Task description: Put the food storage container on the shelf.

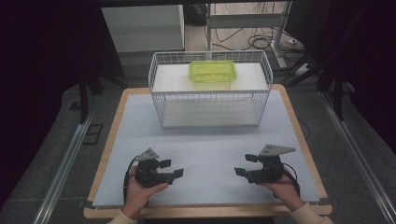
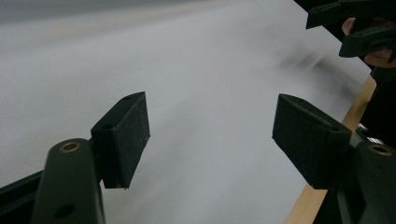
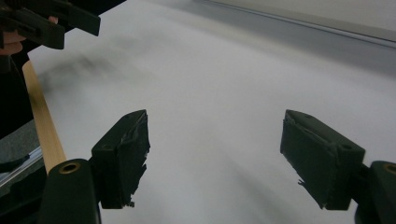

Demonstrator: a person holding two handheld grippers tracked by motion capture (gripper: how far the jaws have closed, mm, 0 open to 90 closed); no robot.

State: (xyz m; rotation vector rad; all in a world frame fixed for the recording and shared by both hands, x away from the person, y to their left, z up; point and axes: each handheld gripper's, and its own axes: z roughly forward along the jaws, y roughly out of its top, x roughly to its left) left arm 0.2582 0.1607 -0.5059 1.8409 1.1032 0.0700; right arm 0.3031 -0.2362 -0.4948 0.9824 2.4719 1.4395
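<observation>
Black left tongs (image 1: 173, 170) low over matte grey worktop (image 1: 205, 149), blocky foam-faced jaws spread wide, nothing between. Farther back at centre, white wire basket (image 1: 210, 105) with translucent lime-green plastic box (image 1: 212, 72), rounded corners, apparently resting on a white shelf inside. Black right tongs (image 1: 245, 165) likewise wide, empty, pad edges frayed. Pale wood rim along worktop edge.

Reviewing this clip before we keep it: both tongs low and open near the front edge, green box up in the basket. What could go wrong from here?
1. The green lidded box sits at the far side of the wire basket; its rim could snag tongs reaching in.
2. The left tongs and right tongs point at each other and may collide if they converge.
3. The right tongs' pads look frayed, so grip may slip.
</observation>
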